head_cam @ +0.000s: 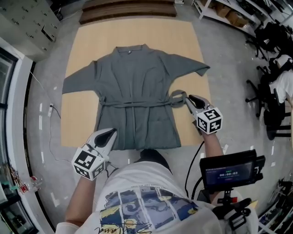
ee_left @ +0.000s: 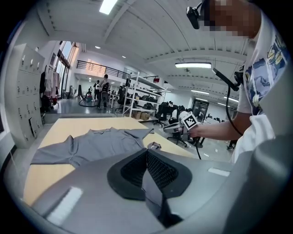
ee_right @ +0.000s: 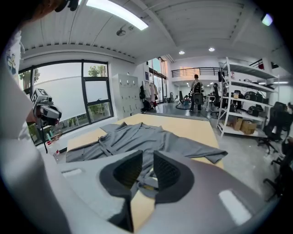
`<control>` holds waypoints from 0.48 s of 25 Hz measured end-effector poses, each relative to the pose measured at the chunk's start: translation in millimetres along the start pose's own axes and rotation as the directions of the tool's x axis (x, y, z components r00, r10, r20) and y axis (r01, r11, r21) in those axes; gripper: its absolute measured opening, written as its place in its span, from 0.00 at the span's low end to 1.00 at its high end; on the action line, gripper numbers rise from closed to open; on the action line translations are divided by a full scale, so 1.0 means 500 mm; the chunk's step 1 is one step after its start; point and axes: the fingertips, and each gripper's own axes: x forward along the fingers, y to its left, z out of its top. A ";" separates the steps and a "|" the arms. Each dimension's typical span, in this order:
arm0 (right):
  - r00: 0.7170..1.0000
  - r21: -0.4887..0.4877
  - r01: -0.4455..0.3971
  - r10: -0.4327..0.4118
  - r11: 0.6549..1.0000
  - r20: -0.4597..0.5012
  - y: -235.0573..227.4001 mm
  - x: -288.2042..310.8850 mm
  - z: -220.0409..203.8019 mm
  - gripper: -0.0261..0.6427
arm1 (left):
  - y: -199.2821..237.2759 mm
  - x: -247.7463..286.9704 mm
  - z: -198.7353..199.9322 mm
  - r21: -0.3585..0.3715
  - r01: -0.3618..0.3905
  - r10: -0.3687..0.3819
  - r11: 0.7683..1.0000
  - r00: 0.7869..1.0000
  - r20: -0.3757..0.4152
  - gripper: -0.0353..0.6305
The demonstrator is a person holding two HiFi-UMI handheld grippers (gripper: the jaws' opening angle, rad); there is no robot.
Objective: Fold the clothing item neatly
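Observation:
A grey robe (head_cam: 135,87) lies spread flat, front up, on a tan table (head_cam: 91,41), sleeves out to both sides and a belt tied across the waist. The belt's loose end (head_cam: 177,97) lies bunched at the robe's right side. My right gripper (head_cam: 187,99) points at that end with its jaws a little apart. In the right gripper view (ee_right: 147,157) the belt end (ee_right: 146,183) lies just past the tips and the pads do not press it. My left gripper (head_cam: 110,133) hovers at the hem's left corner, shut and empty (ee_left: 146,153).
Grey floor surrounds the table. Office chairs (head_cam: 270,91) and hung clothes stand at the right, shelving (head_cam: 229,13) at the top right. A thin cable (head_cam: 50,114) runs along the floor on the left. A small screen (head_cam: 229,171) is mounted near the person's right side.

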 end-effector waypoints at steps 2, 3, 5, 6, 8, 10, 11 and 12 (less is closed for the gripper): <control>1.000 0.012 0.009 -0.009 1.000 -0.010 -0.055 0.022 -0.001 0.13 | 0.006 0.028 0.013 -0.008 -0.005 0.005 1.000 1.000 -0.005 0.07; 1.000 0.015 0.014 -0.013 1.000 -0.015 -0.080 0.034 -0.001 0.13 | 0.010 0.041 0.019 -0.008 -0.008 0.008 1.000 1.000 -0.009 0.07; 0.999 0.019 0.022 -0.022 1.000 -0.026 -0.126 0.057 -0.002 0.14 | 0.016 0.067 0.032 -0.008 -0.014 0.014 1.000 1.000 -0.017 0.07; 0.999 0.020 0.027 -0.026 0.999 -0.032 -0.147 0.068 -0.004 0.14 | 0.018 0.078 0.038 -0.009 -0.016 0.016 1.000 1.000 -0.020 0.07; 0.999 0.026 0.034 -0.033 0.999 -0.043 -0.188 0.090 -0.008 0.14 | 0.021 0.097 0.049 -0.012 -0.022 0.022 1.000 0.999 -0.025 0.07; 0.998 0.039 0.041 -0.039 0.998 -0.050 -0.225 0.113 -0.012 0.14 | 0.025 0.112 0.057 -0.014 -0.028 0.027 1.000 0.999 -0.032 0.07; 0.998 0.044 0.045 -0.042 0.998 -0.054 -0.242 0.123 -0.015 0.14 | 0.026 0.119 0.061 -0.014 -0.029 0.029 0.999 0.999 -0.036 0.08; 0.997 0.047 0.050 -0.047 0.998 -0.059 -0.258 0.132 -0.018 0.14 | 0.026 0.124 0.064 -0.014 -0.030 0.030 0.999 0.999 -0.039 0.08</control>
